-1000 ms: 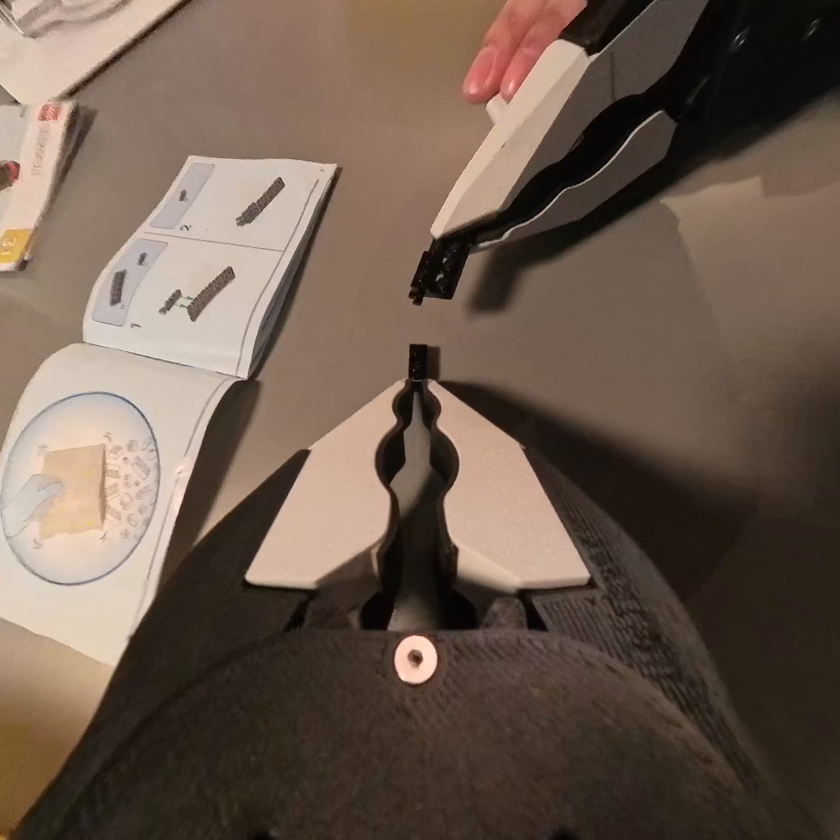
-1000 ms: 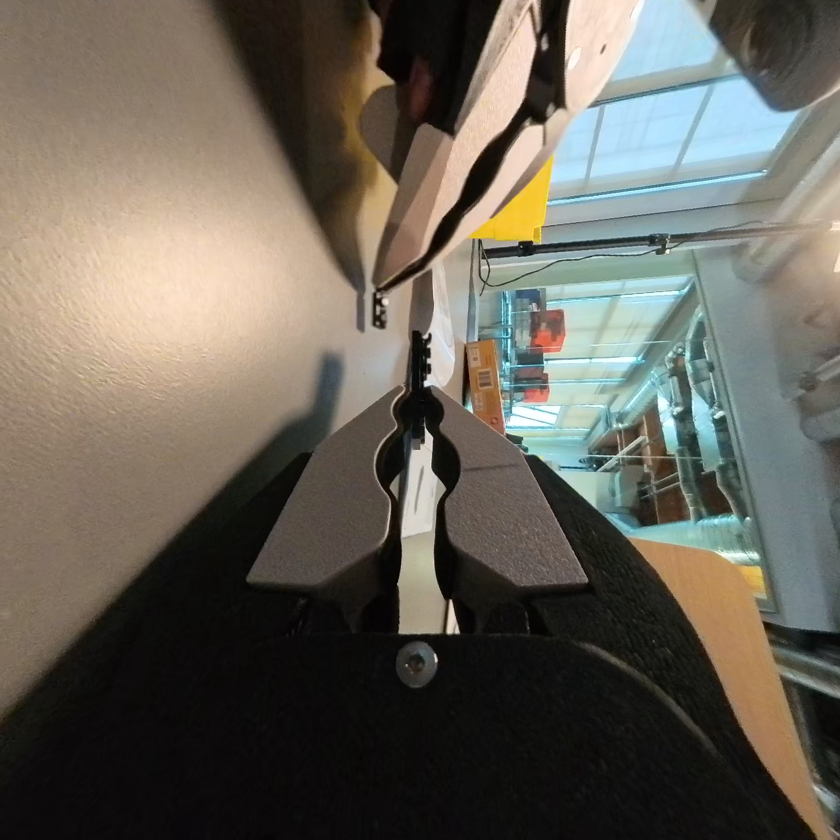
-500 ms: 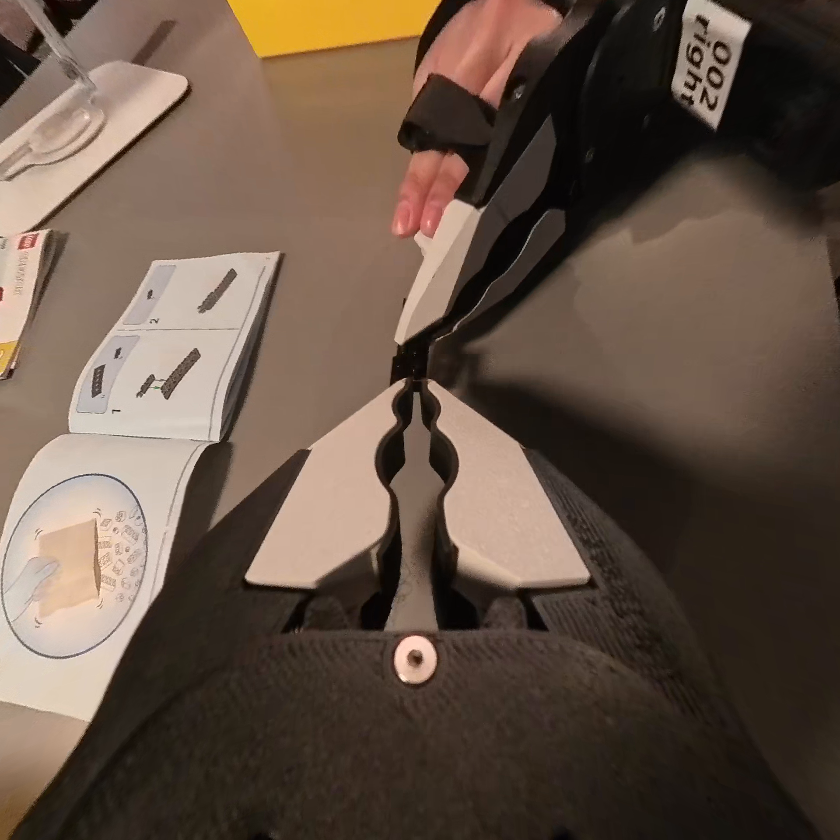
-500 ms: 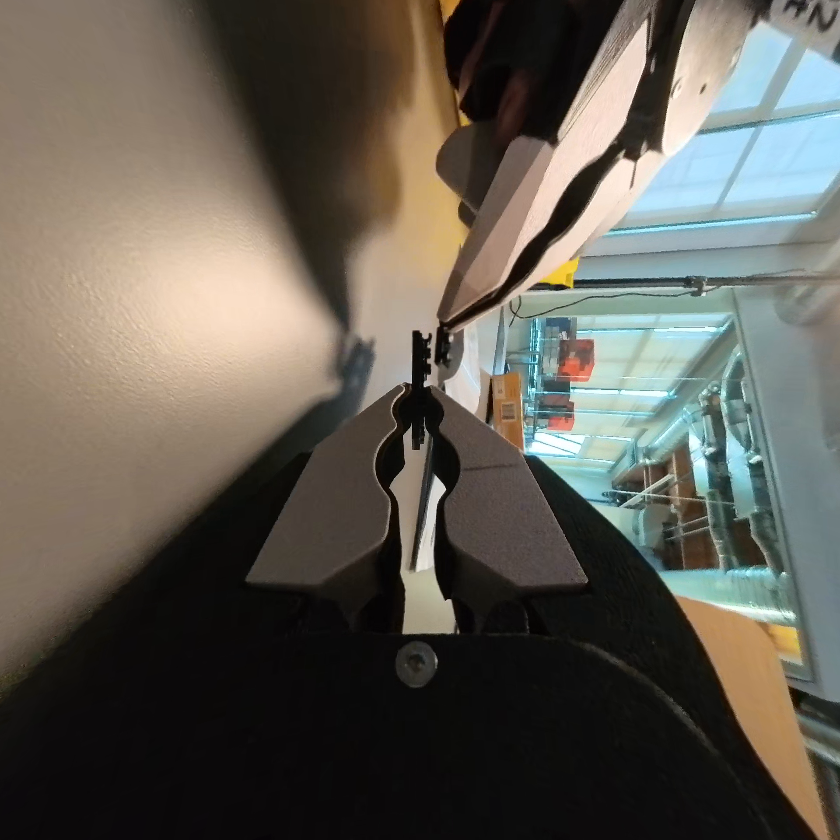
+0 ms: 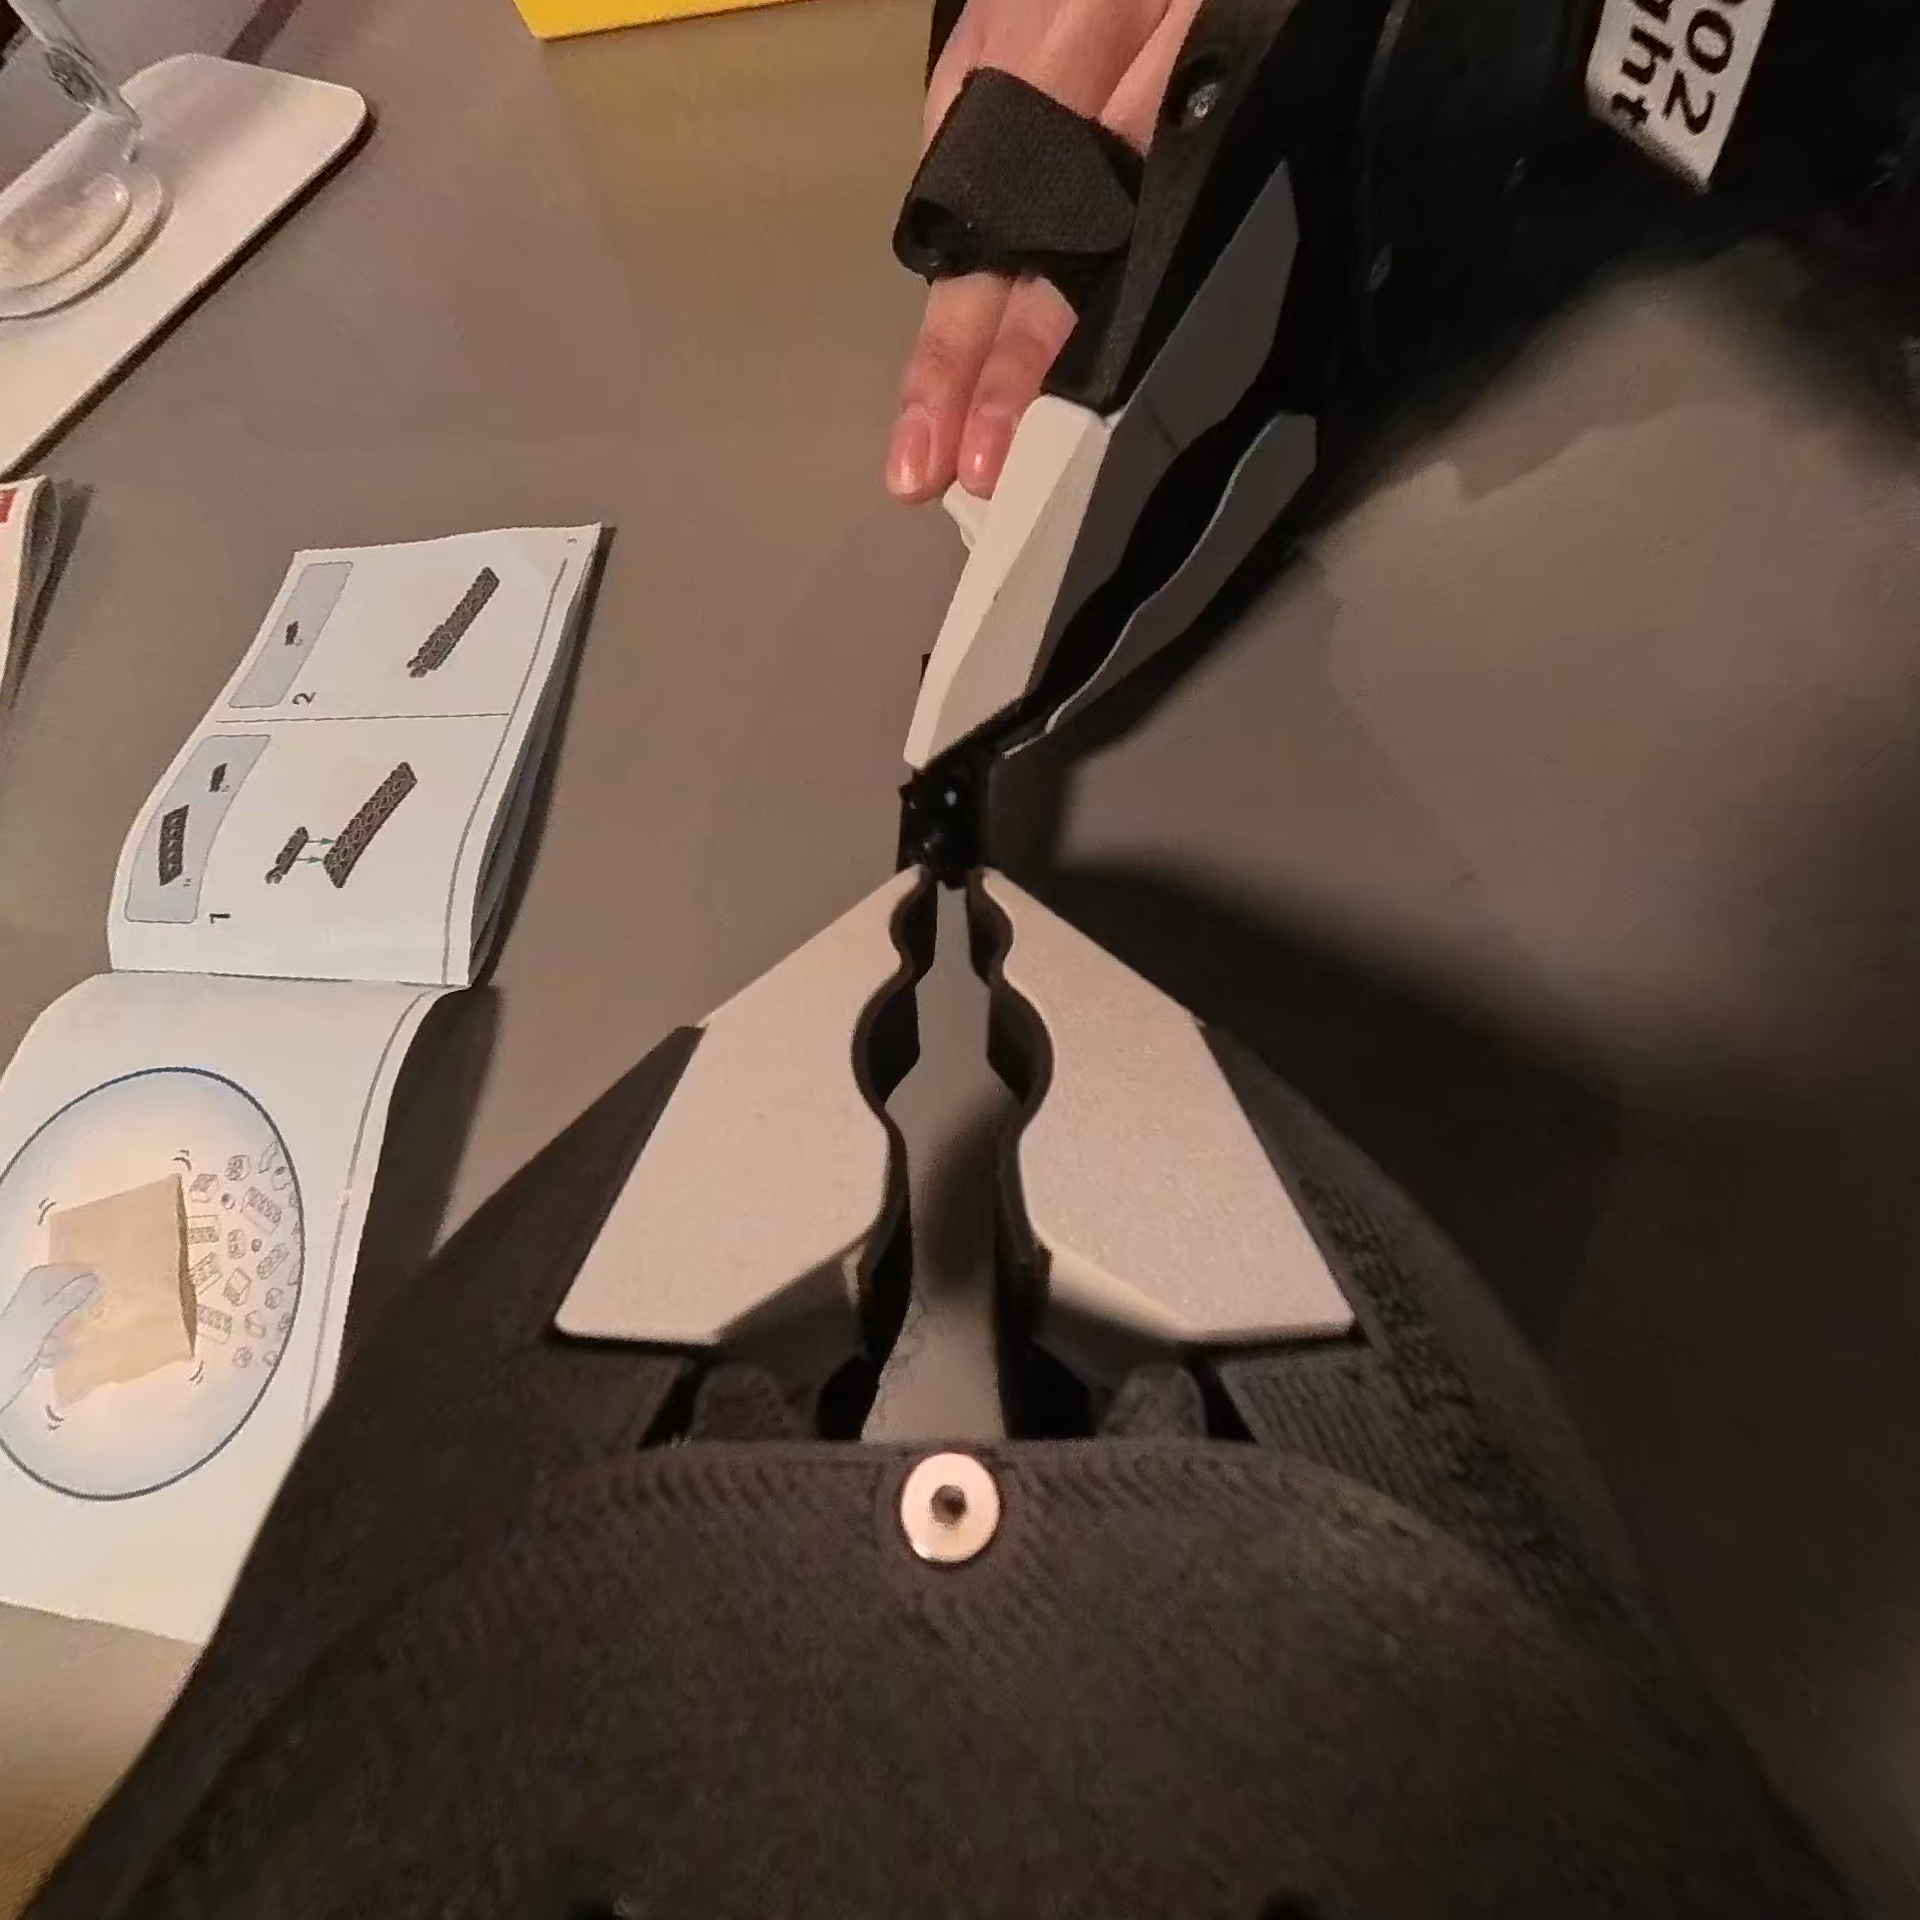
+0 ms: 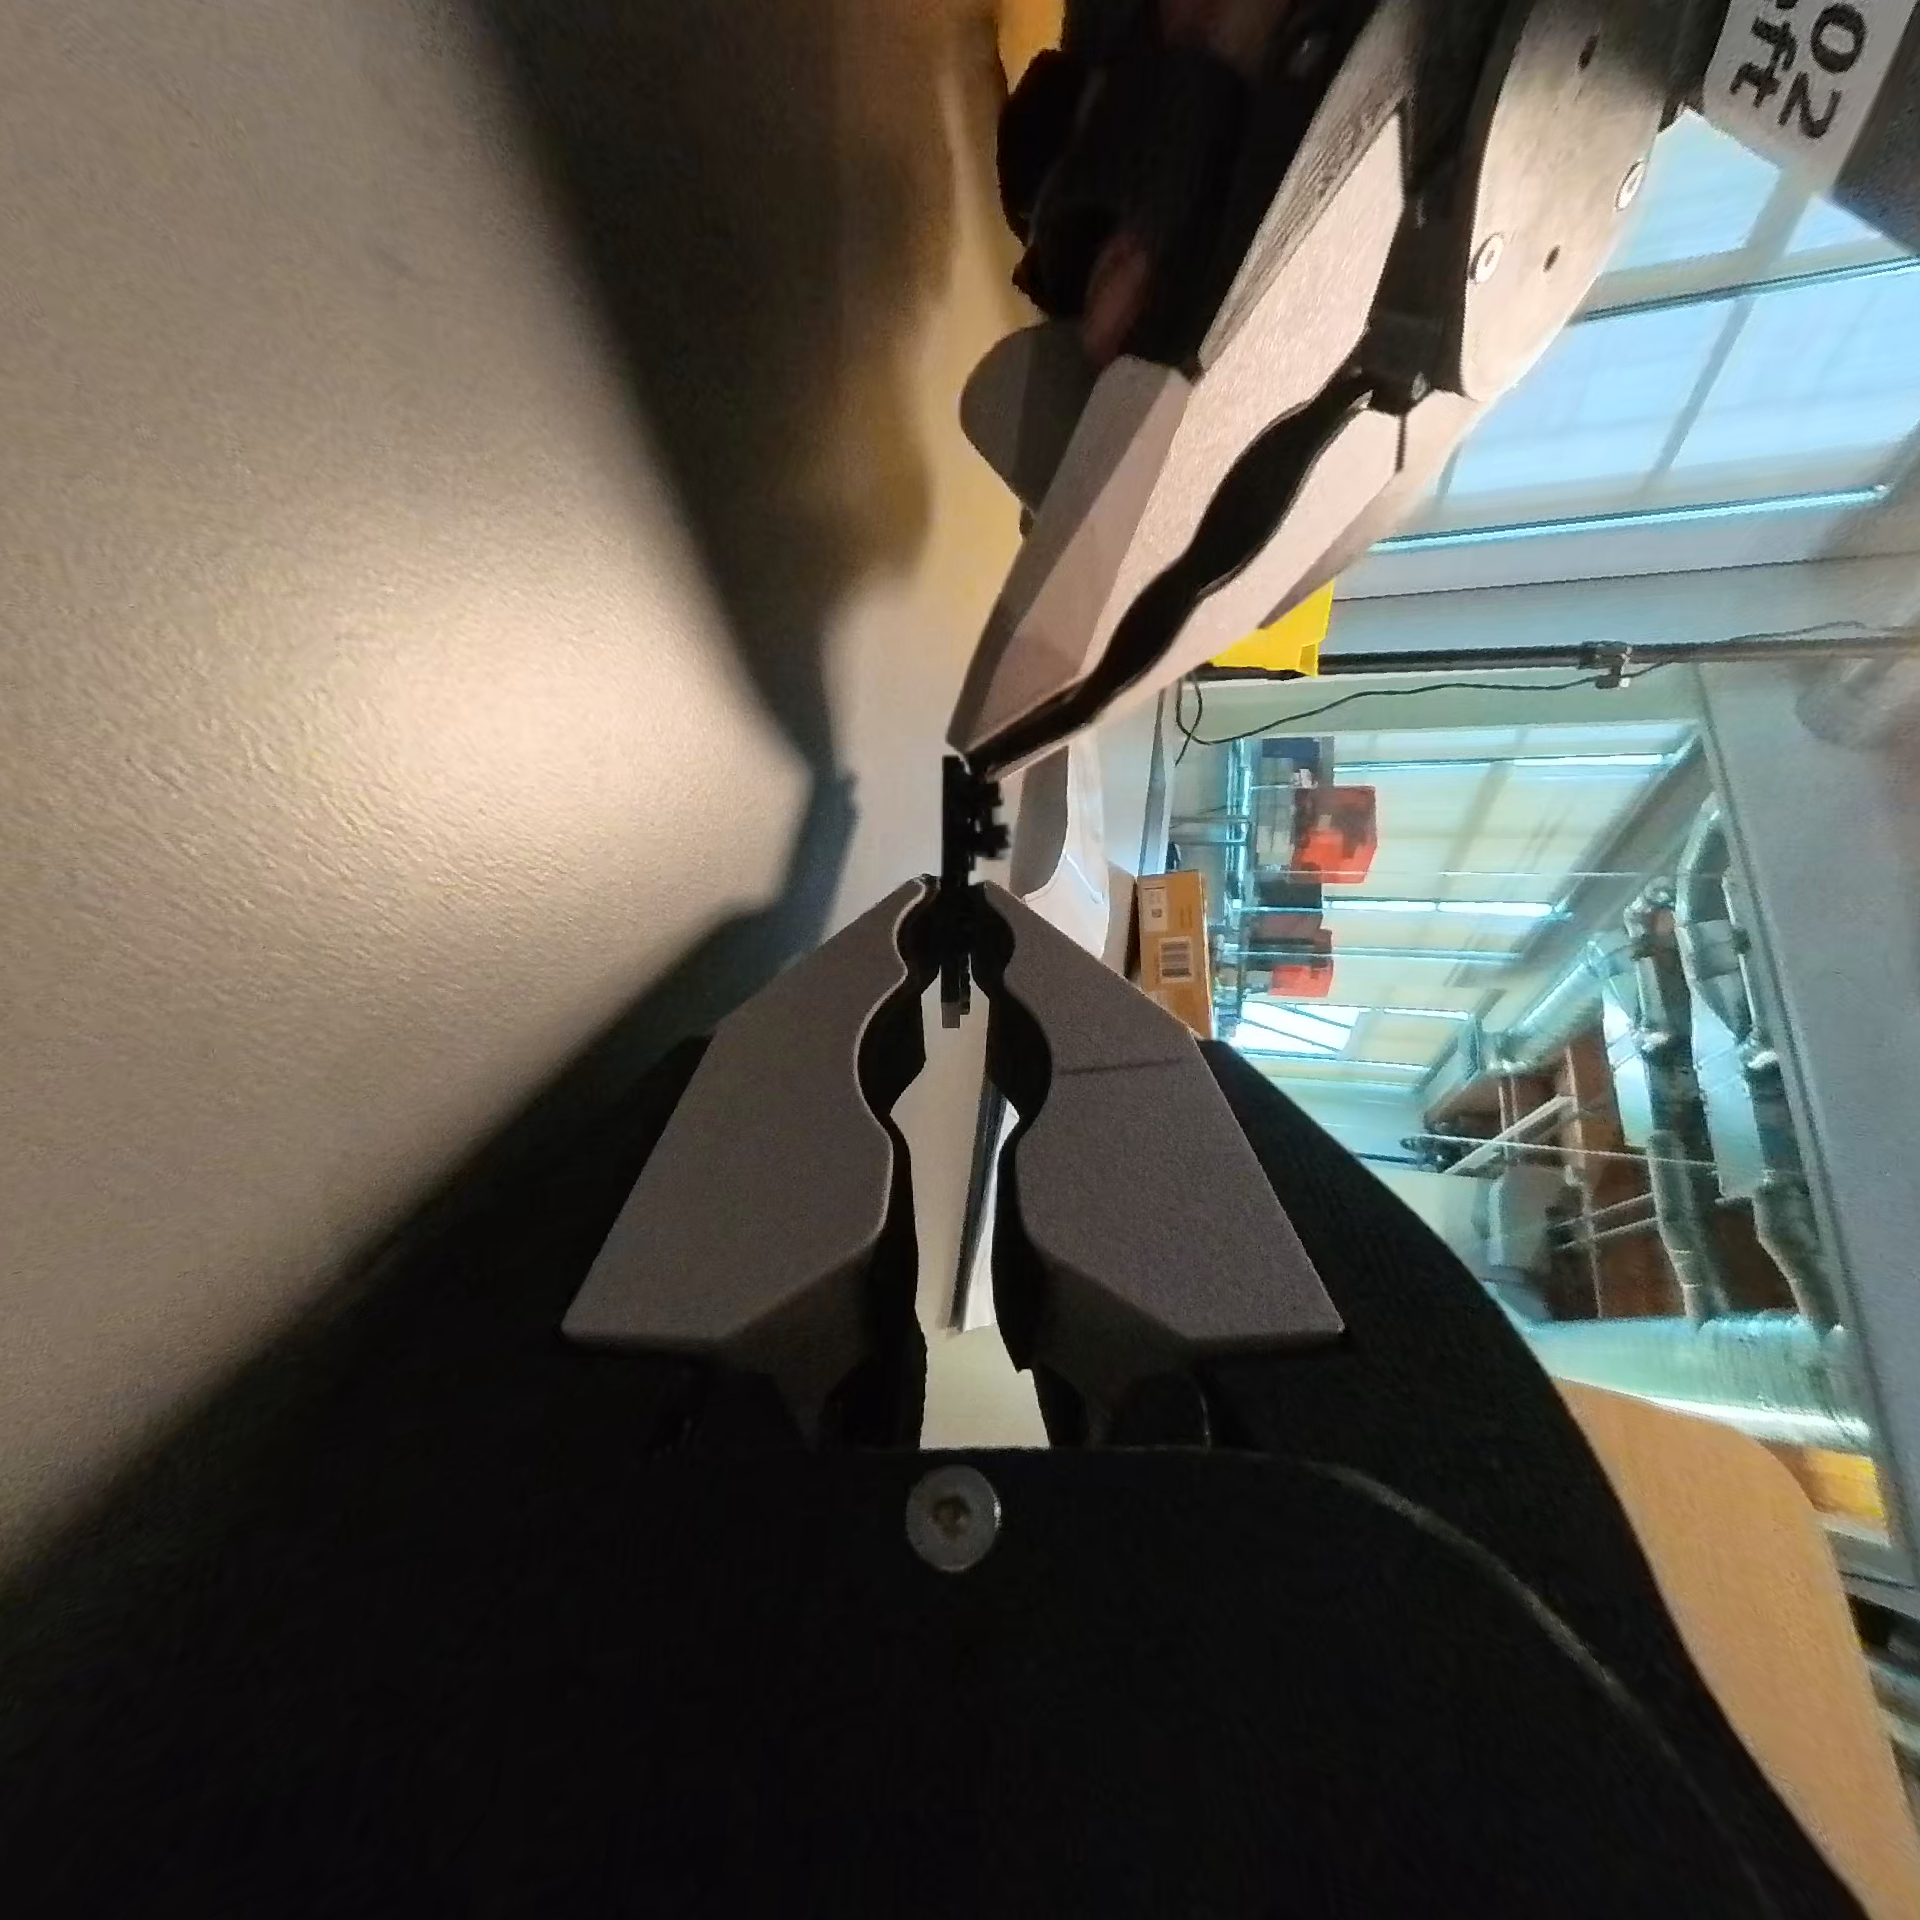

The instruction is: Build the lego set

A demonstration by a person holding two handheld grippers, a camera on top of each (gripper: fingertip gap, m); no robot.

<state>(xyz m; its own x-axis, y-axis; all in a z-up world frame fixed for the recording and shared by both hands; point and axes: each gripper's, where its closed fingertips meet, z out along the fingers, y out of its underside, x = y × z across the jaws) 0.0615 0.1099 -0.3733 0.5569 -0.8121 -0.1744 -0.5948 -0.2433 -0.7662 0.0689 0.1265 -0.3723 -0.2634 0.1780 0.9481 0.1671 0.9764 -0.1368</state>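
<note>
1. Two small black lego pieces pressed together in mid-air between the tips of both tongs: a thin black plate (image 6: 951, 831) and a small black piece (image 5: 940, 831) against its side.
2. Left tongs (image 5: 943, 881) nearly pressed together, pinching the small black piece at the very tips.
3. Right tongs (image 6: 951, 896) likewise narrowed to a slit, pinching the thin black plate, which runs back between the fingers and sticks out past the tips.
4. Right tongs (image 5: 961, 750) seen from the left wrist view coming down from upper right, tip meeting the joined pieces just ahead of the left tongs; a hand (image 5: 987, 343) under a black strap behind them.
5. Left tongs (image 6: 971, 748) seen from the right wrist view slanting in from upper right, tip at the far end of the plate.
6. Grey desk (image 5: 675, 416) below, well apart from the pieces.
7. Open instruction booklet (image 5: 353, 748) flat on the desk, left of the left tongs.
8. Farther left and ahead: a pale tray (image 5: 239, 197) with a clear glass object (image 5: 62, 208) on it; a yellow edge (image 5: 665, 16) at the far top.
</note>
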